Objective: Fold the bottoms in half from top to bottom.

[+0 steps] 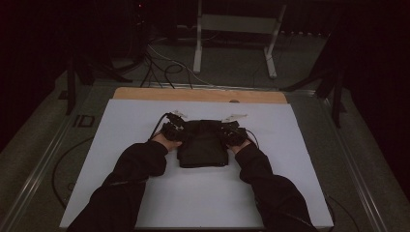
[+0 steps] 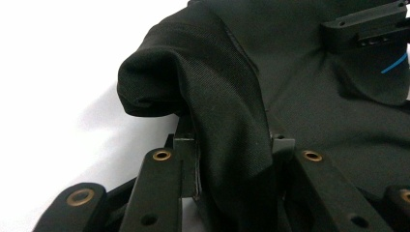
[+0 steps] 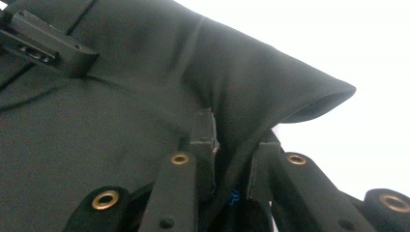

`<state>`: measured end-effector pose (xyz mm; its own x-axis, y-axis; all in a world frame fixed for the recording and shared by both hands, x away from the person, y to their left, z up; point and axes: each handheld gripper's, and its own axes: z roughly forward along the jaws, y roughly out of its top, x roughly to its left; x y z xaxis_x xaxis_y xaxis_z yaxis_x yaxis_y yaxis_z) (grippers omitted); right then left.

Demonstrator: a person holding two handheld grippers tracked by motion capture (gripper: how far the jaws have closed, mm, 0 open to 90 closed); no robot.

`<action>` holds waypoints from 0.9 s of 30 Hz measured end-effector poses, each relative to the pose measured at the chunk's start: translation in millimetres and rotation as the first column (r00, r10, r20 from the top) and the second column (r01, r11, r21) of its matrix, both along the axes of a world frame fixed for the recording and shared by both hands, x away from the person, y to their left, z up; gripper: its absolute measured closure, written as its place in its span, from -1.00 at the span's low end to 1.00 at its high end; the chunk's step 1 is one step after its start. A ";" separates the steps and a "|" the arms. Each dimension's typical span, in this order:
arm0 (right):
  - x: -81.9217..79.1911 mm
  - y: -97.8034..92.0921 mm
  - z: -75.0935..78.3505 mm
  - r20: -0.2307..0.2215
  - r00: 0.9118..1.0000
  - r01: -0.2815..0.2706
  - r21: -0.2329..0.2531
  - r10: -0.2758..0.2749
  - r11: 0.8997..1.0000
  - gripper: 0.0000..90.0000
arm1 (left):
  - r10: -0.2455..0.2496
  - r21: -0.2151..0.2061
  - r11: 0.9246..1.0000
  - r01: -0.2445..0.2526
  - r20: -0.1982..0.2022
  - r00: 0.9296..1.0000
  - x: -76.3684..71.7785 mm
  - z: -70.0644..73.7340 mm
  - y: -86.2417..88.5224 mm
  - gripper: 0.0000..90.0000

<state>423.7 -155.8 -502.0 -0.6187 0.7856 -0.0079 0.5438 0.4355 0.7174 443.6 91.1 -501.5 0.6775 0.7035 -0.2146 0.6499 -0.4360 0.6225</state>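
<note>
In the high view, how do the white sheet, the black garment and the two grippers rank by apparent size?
1. White sheet
2. Black garment
3. Left gripper and right gripper: they look alike, so unranked.

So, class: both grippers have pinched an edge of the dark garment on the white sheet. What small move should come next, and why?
Probably lift both edges together and carry them over the cloth to make a fold. The left gripper and the right gripper each clamp a raised ridge of the black garment at opposite sides, while the rest lies flat on the white sheet.
</note>
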 end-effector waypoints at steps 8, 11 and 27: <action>1.5 -0.3 -2.1 -0.005 1.000 0.008 -0.005 -0.008 1.000 0.69 | 0.026 0.017 1.000 -0.026 0.016 1.000 1.0 -2.5 1.0 0.34; 2.0 -2.9 -2.5 -0.006 1.000 0.029 -0.010 -0.029 1.000 0.66 | 0.031 0.014 0.999 -0.031 0.017 0.999 1.4 -3.4 2.6 0.21; 5.5 -20.2 3.4 -0.055 0.998 0.048 0.113 -0.042 0.992 -0.59 | 0.026 -0.083 0.996 -0.026 0.001 1.000 -1.7 0.7 11.7 -0.67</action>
